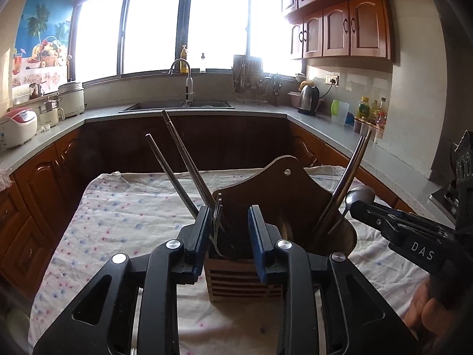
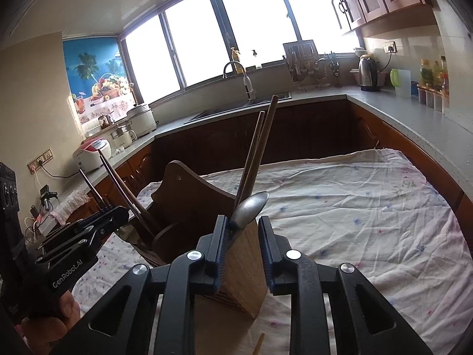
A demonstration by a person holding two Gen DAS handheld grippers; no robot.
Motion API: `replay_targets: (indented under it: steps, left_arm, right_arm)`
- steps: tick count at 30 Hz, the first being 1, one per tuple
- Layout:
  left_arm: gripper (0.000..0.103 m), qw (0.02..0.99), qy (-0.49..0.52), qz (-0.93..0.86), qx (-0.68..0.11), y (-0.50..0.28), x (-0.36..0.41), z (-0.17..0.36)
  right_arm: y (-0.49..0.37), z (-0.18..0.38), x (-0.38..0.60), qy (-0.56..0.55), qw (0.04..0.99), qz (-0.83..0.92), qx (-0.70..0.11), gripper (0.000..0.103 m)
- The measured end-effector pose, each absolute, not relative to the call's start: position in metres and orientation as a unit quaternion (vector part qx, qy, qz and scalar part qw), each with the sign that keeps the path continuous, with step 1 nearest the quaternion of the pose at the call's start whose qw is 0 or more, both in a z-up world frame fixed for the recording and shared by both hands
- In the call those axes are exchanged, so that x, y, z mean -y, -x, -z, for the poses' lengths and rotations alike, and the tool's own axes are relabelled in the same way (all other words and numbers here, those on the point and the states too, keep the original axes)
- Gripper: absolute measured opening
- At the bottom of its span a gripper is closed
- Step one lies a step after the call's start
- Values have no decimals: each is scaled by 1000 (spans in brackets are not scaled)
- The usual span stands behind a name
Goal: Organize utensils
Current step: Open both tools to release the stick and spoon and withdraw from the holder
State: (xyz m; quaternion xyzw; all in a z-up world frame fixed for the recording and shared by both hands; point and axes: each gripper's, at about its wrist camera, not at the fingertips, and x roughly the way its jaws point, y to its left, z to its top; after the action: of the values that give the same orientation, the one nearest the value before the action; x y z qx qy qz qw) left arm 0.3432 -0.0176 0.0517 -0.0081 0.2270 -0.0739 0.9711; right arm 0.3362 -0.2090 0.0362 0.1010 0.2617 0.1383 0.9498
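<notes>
Wooden utensil holder [image 1: 266,195], multi-compartment, tall shaped back panel with a hanging hole, slatted front; standing upright on the cloth-covered bench [image 1: 124,207], near the front edge, roughly centred. Left compartment: metal chopsticks [image 1: 174,171] leaning left and away, plus a fork [image 1: 218,216], tines up, just beside the left pad. Right compartment: a second pair of chopsticks [image 1: 346,183] leaning right, and a metal spoon [image 1: 359,193], bowl up, close to the tip of the other claw. Left claw [image 1: 227,236]: jaws parted, hovering over the left compartment, nothing pressed between the pads; fork lies against or just beside the left pad, contact not certain. Right claw [image 2: 244,242]: jaws likewise parted, straddling the right compartment's corner; spoon bowl [image 2: 249,208] rising just beside the left pad, not gripped; wooden-looking chopsticks [image 2: 257,153] standing behind it. No earlier frame given for either claw. A hand [image 1: 425,307] visible at the near right in the left wrist view, holding the right claw's handle. Bench cloth: white, small pink and blue flecks, wrinkled. Background: grey counter with sink [image 1: 177,105] and tap under a wide window; rice cookers far left; kettle [image 1: 309,99] and bottles far right; wooden wall cupboards above.
</notes>
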Motion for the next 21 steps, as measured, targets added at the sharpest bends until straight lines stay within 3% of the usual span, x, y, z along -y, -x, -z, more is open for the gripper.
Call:
replay_targets:
  steps: [1,8,12,14,16,18,21]
  left_arm:
    - [35,972,8,71,-223,-340,17,-53]
    - [46,973,20,62,-223,-328,6,-55]
    - [66,974,31,43,-219,-314,-6,-54]
    - [85,975,32,29,-220,-307,-10,-53]
    - [92,975,37,17,-220,-299,-16,-52]
    - [96,973,42,14,-226,-293,-20,-52]
    - [99,970,49,8,-237,-283,-27,-51]
  right_arm:
    - [-335,-36,211,-102,950,-137,-261,28]
    - [-330,-38,216,-109,950,-136,-258,32]
    - [-324,-38,219,-114,950,-137,-256,46]
    - [-321,-38,221,-117,950,-134,-256,50]
    - [-317,-37,223,-122,949,-135,-256,58]
    - [-311,-36,224,-126,949,-138,-254,74]
    - [-299,-38,224,-125,950,-142,-249,81]
